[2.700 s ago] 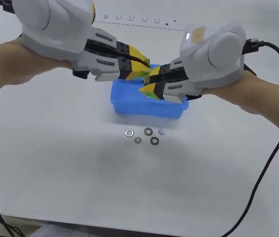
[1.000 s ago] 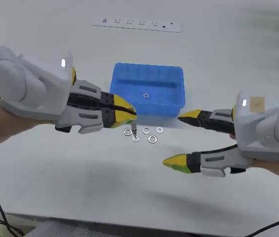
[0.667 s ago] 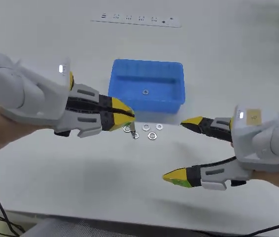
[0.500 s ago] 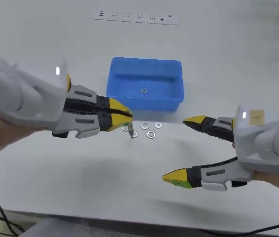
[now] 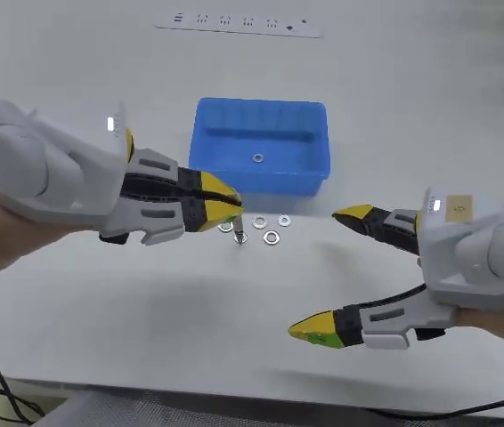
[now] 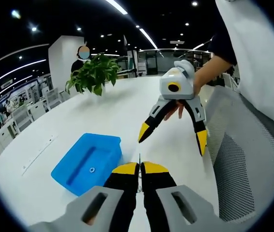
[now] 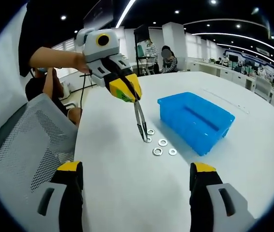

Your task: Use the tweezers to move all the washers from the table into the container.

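Washers (image 5: 272, 237) lie just beside tweezers (image 7: 141, 121) clenched in left claw (image 5: 237, 206); right claw (image 5: 314, 272) gapes.

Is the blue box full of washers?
No, the blue container holds a single washer, and the rest of its floor is bare.

No legible text; dark marks on the white strip (image 5: 234, 21) far across the table (image 5: 101, 338) too small
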### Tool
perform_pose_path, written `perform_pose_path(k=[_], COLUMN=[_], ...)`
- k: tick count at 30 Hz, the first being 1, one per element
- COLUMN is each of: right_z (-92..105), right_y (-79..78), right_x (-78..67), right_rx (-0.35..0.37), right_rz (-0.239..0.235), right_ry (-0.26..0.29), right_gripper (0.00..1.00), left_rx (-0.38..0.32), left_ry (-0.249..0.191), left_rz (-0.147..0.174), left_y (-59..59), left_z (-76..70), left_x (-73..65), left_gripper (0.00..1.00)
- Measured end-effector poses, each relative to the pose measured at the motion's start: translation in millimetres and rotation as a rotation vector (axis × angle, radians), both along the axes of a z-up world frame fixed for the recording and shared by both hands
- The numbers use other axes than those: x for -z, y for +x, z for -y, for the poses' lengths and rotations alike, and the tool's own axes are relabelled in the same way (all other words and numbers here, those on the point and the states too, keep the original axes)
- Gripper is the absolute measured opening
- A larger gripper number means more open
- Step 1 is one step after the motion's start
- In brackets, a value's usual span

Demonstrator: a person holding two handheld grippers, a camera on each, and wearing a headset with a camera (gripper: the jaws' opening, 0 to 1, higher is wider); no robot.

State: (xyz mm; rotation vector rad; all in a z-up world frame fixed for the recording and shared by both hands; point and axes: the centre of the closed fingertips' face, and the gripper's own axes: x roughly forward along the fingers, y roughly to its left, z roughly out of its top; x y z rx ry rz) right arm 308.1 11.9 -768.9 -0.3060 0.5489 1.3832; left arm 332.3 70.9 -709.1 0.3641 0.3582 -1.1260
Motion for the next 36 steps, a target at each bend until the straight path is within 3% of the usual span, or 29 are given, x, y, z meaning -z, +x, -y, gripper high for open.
perform_pose_path(k=[15,24,27,29,31,36], right_z=[-6.0,-22.1,-33.8,-39.9,-47.2,-63.8], right_y=[-2.9,0.4,3.3,6.2,11.2,11.9], right_x=[3.6,-2.5,-2.8,-2.2,-1.8,-1.4], right_rx=[-0.004,-0.016,-0.046,-0.054,-0.065,-0.117], right_rz=[-0.017,-0.022,-0.032,-0.042,-0.021,-0.021], right_ry=[-0.007,0.016,0.012,0.005,-0.003,-0.011], right_gripper=[0.98,0.91,0.81,0.68,0.56,0.47], left_rx=[0.018,0.055,0.059,0.059,0.063,0.072], left_ry=[-0.005,0.03,0.027,0.026,0.035,0.046], left_rz=[-0.034,-0.05,-0.057,-0.063,-0.063,-0.069], left_y=[-3.4,-2.3,-1.7,-1.5,-1.8,-3.4], left_z=[-1.1,-1.2,-0.8,-0.7,-0.7,-0.5], left_x=[2.5,2.5,2.6,2.6,2.7,3.2], left_gripper=[0.05,0.05,0.05,0.05,0.05,0.05])
